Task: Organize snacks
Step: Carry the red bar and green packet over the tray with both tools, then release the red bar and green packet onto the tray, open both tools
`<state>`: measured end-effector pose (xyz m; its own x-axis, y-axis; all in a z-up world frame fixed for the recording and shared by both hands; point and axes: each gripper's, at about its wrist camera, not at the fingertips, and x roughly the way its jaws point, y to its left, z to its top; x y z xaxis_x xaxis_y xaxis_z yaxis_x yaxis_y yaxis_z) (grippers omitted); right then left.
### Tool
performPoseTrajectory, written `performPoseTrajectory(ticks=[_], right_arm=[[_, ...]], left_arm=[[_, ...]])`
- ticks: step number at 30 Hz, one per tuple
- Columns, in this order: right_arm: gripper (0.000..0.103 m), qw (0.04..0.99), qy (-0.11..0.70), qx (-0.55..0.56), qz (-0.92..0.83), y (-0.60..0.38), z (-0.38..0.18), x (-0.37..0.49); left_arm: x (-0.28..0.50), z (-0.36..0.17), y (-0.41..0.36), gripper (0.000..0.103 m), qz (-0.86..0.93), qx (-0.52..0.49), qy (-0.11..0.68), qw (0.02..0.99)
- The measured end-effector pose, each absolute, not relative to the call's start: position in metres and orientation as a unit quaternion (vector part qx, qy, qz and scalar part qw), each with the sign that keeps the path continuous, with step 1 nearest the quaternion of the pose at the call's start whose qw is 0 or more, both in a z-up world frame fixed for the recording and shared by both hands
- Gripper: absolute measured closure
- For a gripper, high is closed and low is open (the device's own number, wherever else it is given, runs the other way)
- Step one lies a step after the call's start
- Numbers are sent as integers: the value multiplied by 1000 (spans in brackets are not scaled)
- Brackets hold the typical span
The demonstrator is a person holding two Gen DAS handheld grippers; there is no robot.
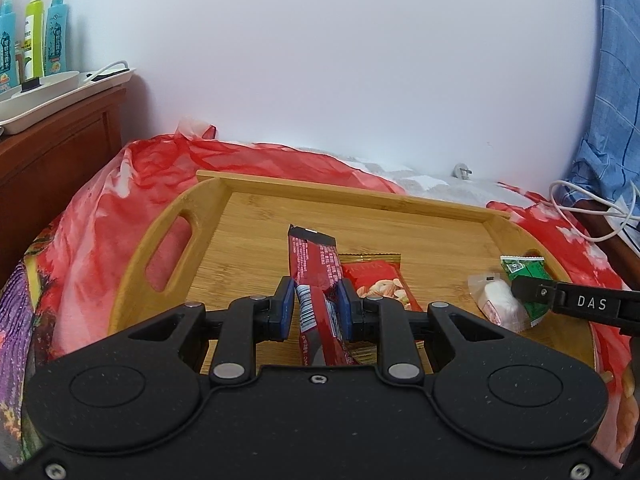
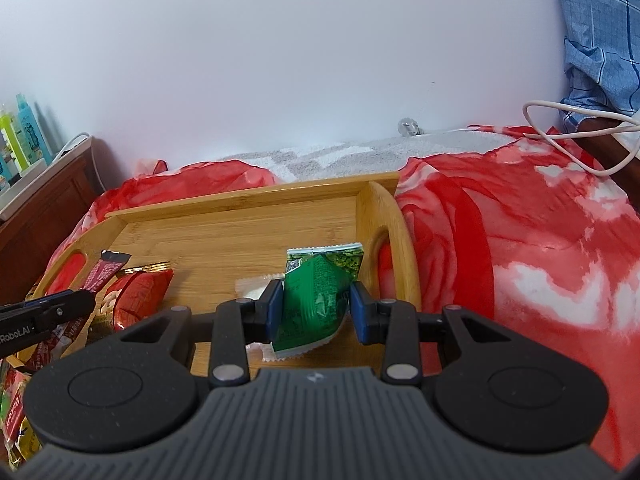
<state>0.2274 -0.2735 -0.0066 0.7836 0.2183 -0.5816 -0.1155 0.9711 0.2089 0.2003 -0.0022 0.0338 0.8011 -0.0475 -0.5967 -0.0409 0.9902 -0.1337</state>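
We are setting snacks onto the bamboo tray [image 1: 208,200]: left gripper [image 1: 314,306] clamps the dark red bar wrapper [image 1: 316,276] mid-tray, right gripper [image 2: 316,306] pinches the green foil packet [image 2: 316,296] near its right-hand handle; next, lower and release.

We see red floral cloth [image 2: 500,220] spread over bed; grey-white towel [image 2: 340,156] along wall; white cable [image 1: 592,212] looped at right near blue checked fabric [image 1: 616,100]; spray bottles [image 1: 34,32] on white tray [image 1: 60,96] atop wooden cabinet [image 1: 56,152].
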Motion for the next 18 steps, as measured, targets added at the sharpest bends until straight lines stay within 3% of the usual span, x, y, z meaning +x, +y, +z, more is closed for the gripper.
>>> performPoseTrajectory(ticks=[18], right_arm=[[53,939,316,92,95,-276,-8,228]], left_arm=[[206,31,-4,81,0,-73,317,946]])
